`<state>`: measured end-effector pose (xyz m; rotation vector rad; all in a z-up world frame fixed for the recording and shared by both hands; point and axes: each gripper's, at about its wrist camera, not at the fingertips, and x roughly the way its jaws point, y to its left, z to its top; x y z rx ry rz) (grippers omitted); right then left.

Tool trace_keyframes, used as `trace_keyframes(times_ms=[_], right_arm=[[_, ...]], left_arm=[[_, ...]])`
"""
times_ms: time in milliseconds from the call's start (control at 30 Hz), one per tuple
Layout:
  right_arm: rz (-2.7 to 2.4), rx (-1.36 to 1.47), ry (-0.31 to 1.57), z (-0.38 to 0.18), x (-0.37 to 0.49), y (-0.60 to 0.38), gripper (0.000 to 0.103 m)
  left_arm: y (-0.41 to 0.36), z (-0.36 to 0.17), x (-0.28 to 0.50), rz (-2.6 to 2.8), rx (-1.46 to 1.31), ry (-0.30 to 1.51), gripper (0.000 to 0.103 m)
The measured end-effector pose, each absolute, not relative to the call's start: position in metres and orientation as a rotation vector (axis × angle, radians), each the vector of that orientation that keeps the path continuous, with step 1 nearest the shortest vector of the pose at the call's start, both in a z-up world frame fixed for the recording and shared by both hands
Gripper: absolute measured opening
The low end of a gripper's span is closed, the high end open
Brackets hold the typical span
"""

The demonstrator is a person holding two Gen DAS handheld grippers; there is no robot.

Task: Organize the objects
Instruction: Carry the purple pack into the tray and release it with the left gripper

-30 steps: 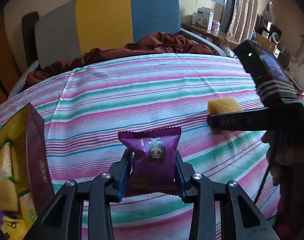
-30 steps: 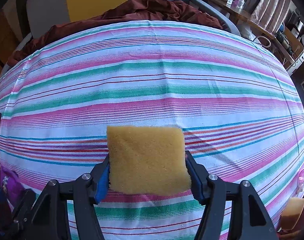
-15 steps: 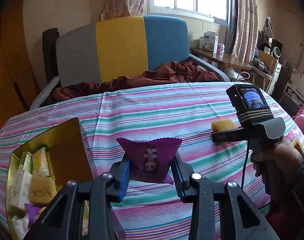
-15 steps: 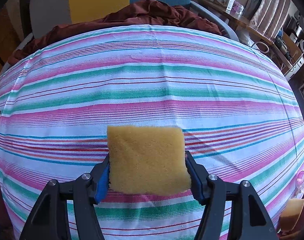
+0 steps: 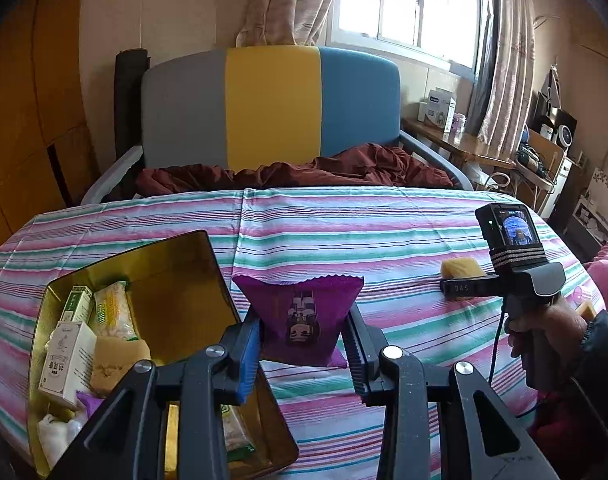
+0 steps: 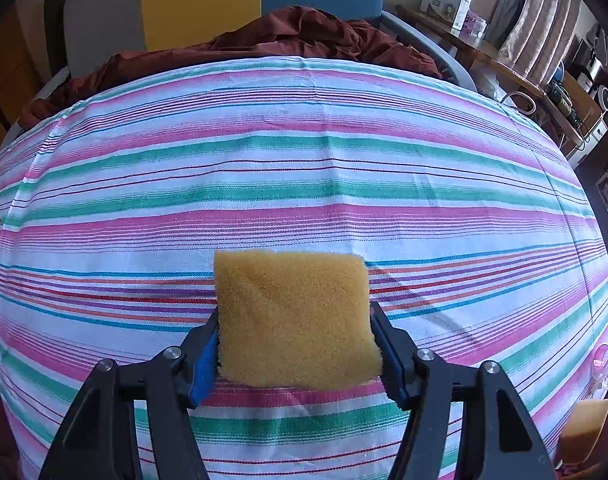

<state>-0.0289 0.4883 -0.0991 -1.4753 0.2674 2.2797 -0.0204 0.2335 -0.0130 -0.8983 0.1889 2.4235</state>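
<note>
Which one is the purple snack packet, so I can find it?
Find the striped tablecloth and the gold tin on it. Beside the tin's right wall, the left tongs pinch the purple snack packet: the only purple wrapper, zigzag-edged.

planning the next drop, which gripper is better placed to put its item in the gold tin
Left. The left gripper holds the purple snack packet right beside the open gold tin. The right gripper holds the yellow sponge over striped cloth, farther away.
</note>
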Motion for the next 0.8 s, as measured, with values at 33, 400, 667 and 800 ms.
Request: trace_keyframes(times_ms=[33,400,667,800], right_arm=[[2.281,-1.473,0.264,-0.099,-0.029,0.488,0.066],[2.281,-1.455,0.235,-0.096,-0.027,0.481,0.065],[2.275,-1.458,0.183,-0.096,-0.028,0.473,0.065],[2.271,-1.458,0.152,-0.094,-0.029,0.467,0.065]], left_arm=[[0.229,-0.013,-0.022,2.432,-0.900,0.183,0.038],[0.160,-0.018,-0.040,2.500,-0.967,0.054,0.038],[0.059,-0.029,-0.060,2.587,-1.077,-0.155,0.038],[0.030,-0.037,-0.067,2.604,-1.122,-0.233,0.038]])
